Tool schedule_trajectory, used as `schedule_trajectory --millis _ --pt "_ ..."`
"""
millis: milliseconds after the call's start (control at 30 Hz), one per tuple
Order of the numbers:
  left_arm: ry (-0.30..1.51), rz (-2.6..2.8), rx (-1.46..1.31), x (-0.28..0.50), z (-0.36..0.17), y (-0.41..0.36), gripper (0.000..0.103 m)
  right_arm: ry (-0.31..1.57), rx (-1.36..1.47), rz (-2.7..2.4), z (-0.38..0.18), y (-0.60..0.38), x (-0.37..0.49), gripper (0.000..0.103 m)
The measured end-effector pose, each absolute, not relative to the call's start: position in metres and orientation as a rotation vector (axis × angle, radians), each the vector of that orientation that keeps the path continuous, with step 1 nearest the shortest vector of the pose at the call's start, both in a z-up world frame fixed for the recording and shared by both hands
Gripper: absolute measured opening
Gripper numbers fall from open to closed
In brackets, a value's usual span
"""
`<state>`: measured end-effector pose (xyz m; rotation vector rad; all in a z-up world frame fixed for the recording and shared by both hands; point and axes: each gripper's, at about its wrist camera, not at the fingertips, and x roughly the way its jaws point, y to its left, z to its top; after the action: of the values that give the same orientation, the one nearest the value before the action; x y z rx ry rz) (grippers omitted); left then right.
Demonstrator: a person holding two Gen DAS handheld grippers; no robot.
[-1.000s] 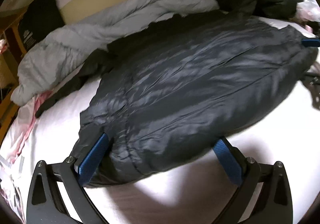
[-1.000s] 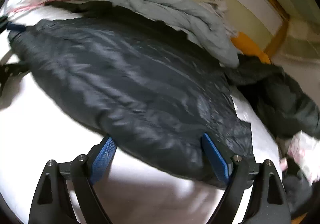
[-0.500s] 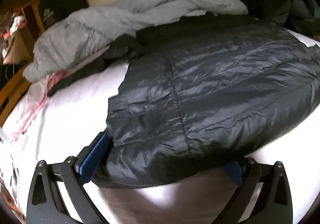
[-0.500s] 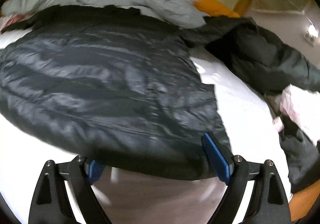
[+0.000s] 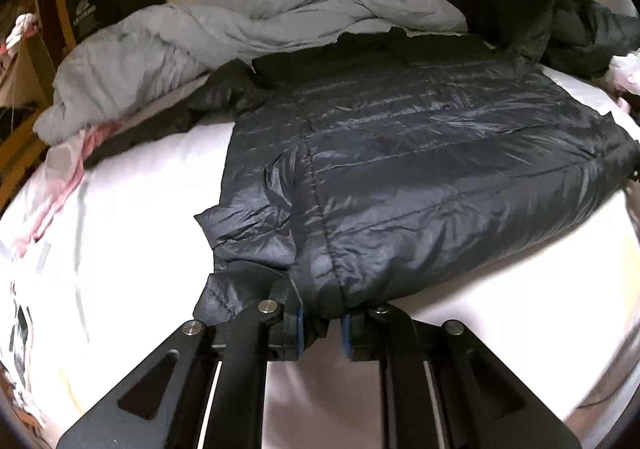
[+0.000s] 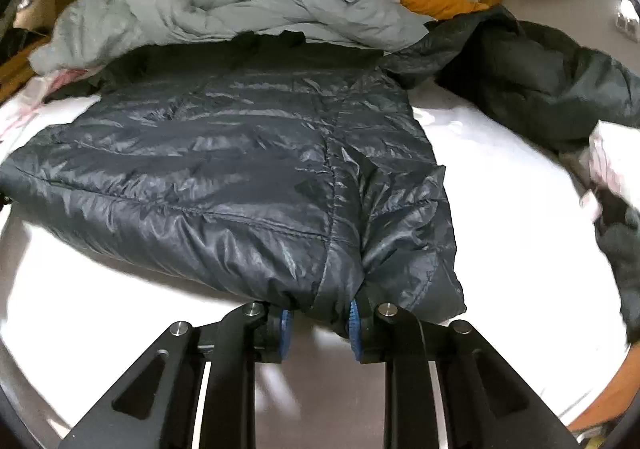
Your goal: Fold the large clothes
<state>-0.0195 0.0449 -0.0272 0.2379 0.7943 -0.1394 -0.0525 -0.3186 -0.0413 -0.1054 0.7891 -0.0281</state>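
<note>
A dark navy quilted puffer jacket (image 5: 400, 153) lies spread on the white bed, its collar toward the headboard; it also fills the right wrist view (image 6: 224, 169). My left gripper (image 5: 323, 331) is shut on the jacket's near hem at its left corner, with fabric bunched between the blue pads. My right gripper (image 6: 318, 325) is shut on the near hem at its right corner. A sleeve (image 5: 248, 225) lies folded on the jacket beside the left gripper.
A light grey duvet (image 5: 240, 33) is heaped behind the jacket. A dark green jacket (image 6: 540, 77) lies at the right, with an orange cloth (image 6: 436, 1) beyond it. Pink and white clothes (image 5: 60, 169) sit at the bed's left edge. The white sheet (image 6: 500, 217) surrounds the jacket.
Both grippers were open around the jacket's near hem. Both have closed on it, and the views now face the headboard squarely.
</note>
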Motion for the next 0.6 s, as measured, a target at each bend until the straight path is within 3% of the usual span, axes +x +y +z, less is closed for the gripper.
schedule_trajectory --millis 100,167,200,233,267,333,433,600 --pt "0.793 -0.126 0.235 -0.037 -0.024 0.049 0.026 0.789 -0.083 -0.02 -0.038 -0.319 -0.072 0.024" --pt "0.771 -0.095 0.239 -0.041 -0.019 0.053 0.048 0.77 -0.062 -0.027 -0.03 -0.32 -0.076 0.029" --pt "0.753 -0.072 0.239 -0.041 -0.015 0.055 0.064 0.761 -0.06 -0.036 -0.027 -0.321 -0.075 0.032" --pt "0.737 -0.057 0.236 -0.038 -0.01 0.058 0.071 0.746 -0.062 -0.049 -0.02 -0.322 -0.073 0.039" --pt "0.722 -0.047 0.232 -0.035 -0.004 0.061 0.072 0.735 -0.063 -0.06 -0.015 -0.324 -0.07 0.049" --pt "0.714 -0.041 0.218 -0.027 0.007 0.066 0.081 0.711 -0.063 -0.082 -0.002 -0.326 -0.067 0.058" --pt "0.688 -0.041 0.218 -0.011 0.023 0.07 0.085 0.68 -0.067 -0.07 0.019 -0.332 -0.052 0.062" --pt "0.691 -0.049 0.2 0.038 0.037 0.071 0.087 0.63 -0.111 -0.087 0.044 -0.336 -0.01 0.079"
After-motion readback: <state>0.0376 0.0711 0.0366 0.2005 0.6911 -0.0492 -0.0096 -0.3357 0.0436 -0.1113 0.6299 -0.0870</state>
